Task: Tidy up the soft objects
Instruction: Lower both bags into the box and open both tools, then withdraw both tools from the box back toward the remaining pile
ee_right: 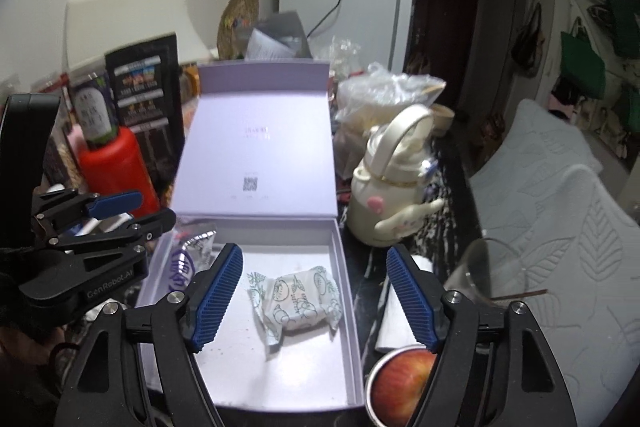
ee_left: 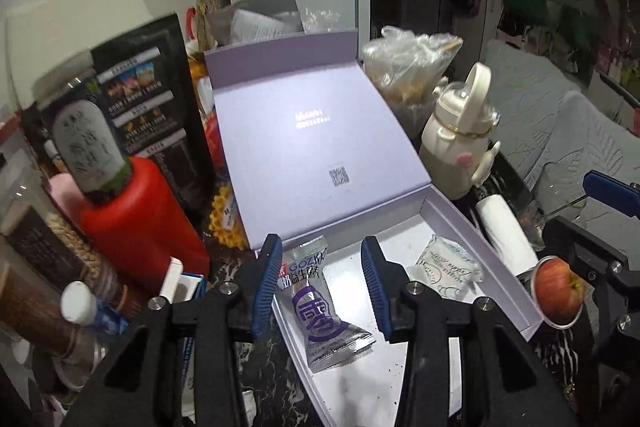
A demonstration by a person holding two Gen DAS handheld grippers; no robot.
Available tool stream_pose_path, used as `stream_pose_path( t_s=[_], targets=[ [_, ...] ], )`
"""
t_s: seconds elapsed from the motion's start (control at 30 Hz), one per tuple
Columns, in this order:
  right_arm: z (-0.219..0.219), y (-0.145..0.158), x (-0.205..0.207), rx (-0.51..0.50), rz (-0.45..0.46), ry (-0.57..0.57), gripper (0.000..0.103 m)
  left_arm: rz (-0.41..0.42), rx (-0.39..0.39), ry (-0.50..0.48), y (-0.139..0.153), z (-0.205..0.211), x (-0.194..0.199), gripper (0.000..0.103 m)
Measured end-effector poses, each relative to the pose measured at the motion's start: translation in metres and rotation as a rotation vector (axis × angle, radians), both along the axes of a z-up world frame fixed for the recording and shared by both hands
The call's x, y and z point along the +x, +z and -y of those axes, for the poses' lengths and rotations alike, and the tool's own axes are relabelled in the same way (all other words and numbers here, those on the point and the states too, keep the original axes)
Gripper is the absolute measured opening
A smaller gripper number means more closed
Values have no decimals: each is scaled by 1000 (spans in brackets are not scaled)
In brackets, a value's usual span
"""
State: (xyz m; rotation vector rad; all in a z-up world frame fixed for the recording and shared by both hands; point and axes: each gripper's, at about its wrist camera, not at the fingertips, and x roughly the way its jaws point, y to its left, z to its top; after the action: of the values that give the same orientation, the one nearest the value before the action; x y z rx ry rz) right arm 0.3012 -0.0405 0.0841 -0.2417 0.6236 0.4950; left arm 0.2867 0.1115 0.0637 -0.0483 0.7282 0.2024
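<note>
Both tongs are seen open and empty above the lilac gift box [ee_right: 344,267]. The silver snack packet [ee_left: 320,303] is found below the left tongs [ee_left: 322,291], long axis along the fingers. The white pastry packet [ee_right: 296,303] is judged nearer the right tongs [ee_right: 314,301].

A dark, white-veined marble-pattern desk [ee_right: 448,183] carries an open lilac cardboard box [ee_right: 344,267] with its lid tipped back. Just right of the box stands a cream plastic bottle with a loop handle [ee_right: 384,215]; a red plastic canister [ee_right: 120,167] stands at its left. A red apple in a small bowl [ee_right: 400,387] sits by the box's near right corner.
</note>
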Motion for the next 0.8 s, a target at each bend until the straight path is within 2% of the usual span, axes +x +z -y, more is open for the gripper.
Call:
stream_pose_path(
  t_s=[0.13, 0.2, 0.27, 0.33, 0.4, 0.47, 0.53, 0.67, 0.8],
  targets=[
    [9, 21, -20, 39, 27, 6, 79, 42, 13, 5, 22, 0, -21, 42],
    [12, 31, -30, 51, 44, 6, 79, 63, 26, 13, 33, 2, -31, 48],
    [16, 40, -43, 55, 67, 0, 81, 89, 28, 18, 42, 2, -43, 68],
    [19, 49, -55, 66, 88, -4, 85, 133, 23, 22, 53, 1, -59, 83],
    [22, 56, -68, 78, 100, -7, 85, 169, 27, 31, 61, 1, -71, 88],
    [25, 62, -79, 83, 109, -10, 85, 200, 40, 41, 71, 2, -88, 99],
    [26, 67, -91, 87, 125, -15, 88, 227, 59, 46, 80, 3, -101, 103],
    [30, 75, -118, 102, 154, -18, 94, 266, 116, 45, 94, 9, -126, 103],
    [34, 78, -138, 113, 164, -28, 95, 273, 127, 19, 97, 15, -143, 102]
  ],
)
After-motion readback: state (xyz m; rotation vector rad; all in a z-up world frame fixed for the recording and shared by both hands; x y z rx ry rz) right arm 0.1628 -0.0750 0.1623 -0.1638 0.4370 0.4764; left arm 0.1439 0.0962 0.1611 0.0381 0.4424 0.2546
